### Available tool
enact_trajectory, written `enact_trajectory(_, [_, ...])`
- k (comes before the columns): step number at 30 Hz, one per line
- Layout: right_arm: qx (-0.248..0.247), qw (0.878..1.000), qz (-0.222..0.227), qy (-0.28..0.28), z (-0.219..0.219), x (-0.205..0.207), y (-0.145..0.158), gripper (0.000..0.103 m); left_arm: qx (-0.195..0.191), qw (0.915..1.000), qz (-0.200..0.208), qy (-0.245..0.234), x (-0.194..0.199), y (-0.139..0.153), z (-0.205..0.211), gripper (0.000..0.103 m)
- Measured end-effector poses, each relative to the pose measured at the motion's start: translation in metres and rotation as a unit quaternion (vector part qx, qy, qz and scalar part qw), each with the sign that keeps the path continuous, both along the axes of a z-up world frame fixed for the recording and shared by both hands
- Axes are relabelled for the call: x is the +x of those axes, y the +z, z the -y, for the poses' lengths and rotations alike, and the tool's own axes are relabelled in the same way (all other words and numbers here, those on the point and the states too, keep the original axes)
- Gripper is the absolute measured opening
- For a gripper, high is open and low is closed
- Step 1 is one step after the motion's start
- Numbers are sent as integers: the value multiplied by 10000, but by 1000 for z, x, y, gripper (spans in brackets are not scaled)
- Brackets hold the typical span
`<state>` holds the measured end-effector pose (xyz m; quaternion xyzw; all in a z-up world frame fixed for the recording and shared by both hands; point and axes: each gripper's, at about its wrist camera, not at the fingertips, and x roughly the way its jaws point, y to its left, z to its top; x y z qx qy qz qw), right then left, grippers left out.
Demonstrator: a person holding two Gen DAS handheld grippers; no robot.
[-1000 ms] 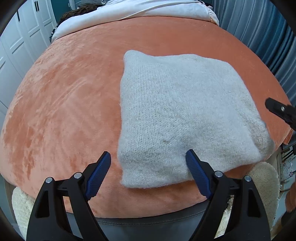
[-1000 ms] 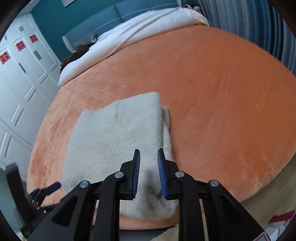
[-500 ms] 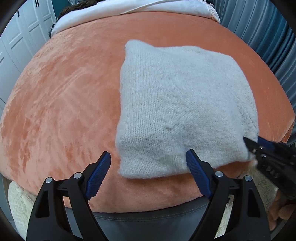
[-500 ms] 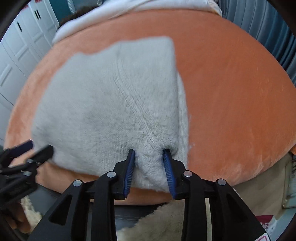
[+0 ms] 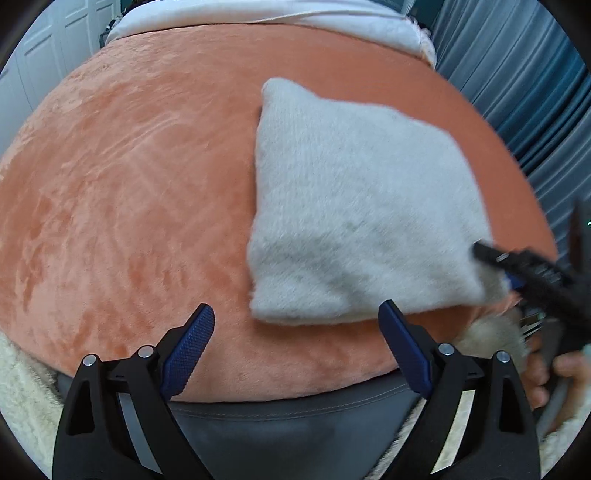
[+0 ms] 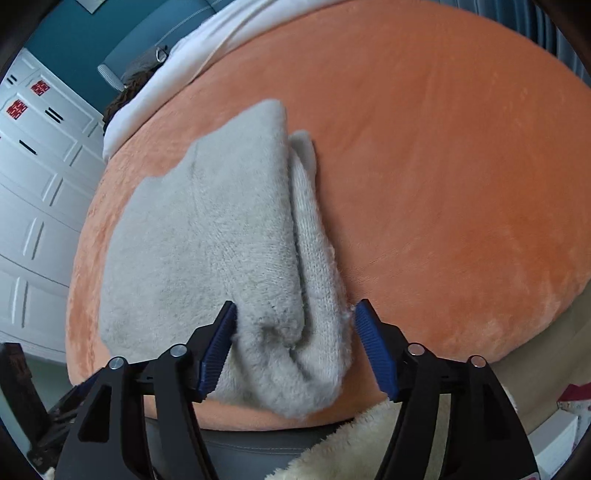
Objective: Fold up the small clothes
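Grey knitted garment (image 6: 221, 236) lies between the right hand-held gripper's (image 6: 293, 334) opening jaws.

Grey sweater (image 6: 207, 251) fuzzy knit; orange blanket (image 5: 122, 206) plush velvet, matt.

Home bedroom. Bed fills both views: orange plush blanket (image 6: 443, 166) spread over it, white duvet (image 5: 295, 14) bunched at far end, teal padded headboard (image 6: 147, 29) behind. White panelled wardrobe (image 6: 40, 192) along one side, red paper emblems (image 6: 16, 109) on doors. Blue-grey curtain (image 5: 528, 96) along other side. Teal wall (image 6: 62, 33) above headboard. Cream fluffy rug (image 6: 354, 443) at foot of bed. Folded grey knit (image 6: 207, 236) on blanket: household laundry, not shop stock.
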<state>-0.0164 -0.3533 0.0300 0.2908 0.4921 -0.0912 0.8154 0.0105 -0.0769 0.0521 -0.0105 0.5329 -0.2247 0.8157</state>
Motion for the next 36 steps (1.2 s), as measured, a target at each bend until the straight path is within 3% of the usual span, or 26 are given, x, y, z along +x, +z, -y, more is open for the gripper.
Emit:
enact_trajectory(3, [107, 9999, -12, 83, -4, 9, -11, 74, -393, 9992, -66, 49, 14, 2, 0, 92])
enact_trajectory(7, [93, 9999, -31, 109, -5, 21, -20, 84, -271, 9993, -206, 177, 35, -11, 9, 92])
enact_trajectory(12, [289, 9993, 117, 187, 1, 31, -28, 92, -517, 9962, -664, 235, 55, -25, 27, 95])
enact_trajectory(14, [319, 9989, 254, 239, 2, 33, -30, 97, -384, 9971, -616, 220, 58, -27, 37, 98])
enact_trajectory(18, [243, 9981, 453, 331, 0, 36, -31, 97, -160, 9980, -586, 200, 60, -33, 52, 98])
enact_trajectory(27, [536, 9953, 735, 328, 7, 25, -35, 96, -289, 9974, -648, 127, 66, -42, 59, 98])
enact_trajectory(31, [775, 9923, 904, 354, 10, 27, -36, 70, -409, 9957, -818, 142, 70, -43, 59, 98])
enact_trajectory(32, [820, 9919, 918, 306, 12, 29, -35, 66, -438, 9954, -843, 144, 70, -42, 57, 95])
enact_trajectory(34, [995, 9901, 974, 170, 18, 24, -32, 44, -434, 9955, -837, 75, 68, -34, 58, 87])
enact_trajectory(36, [1223, 9866, 1077, 24, 23, 16, -25, 39, -433, 9960, -775, -62, 64, -23, 57, 72])
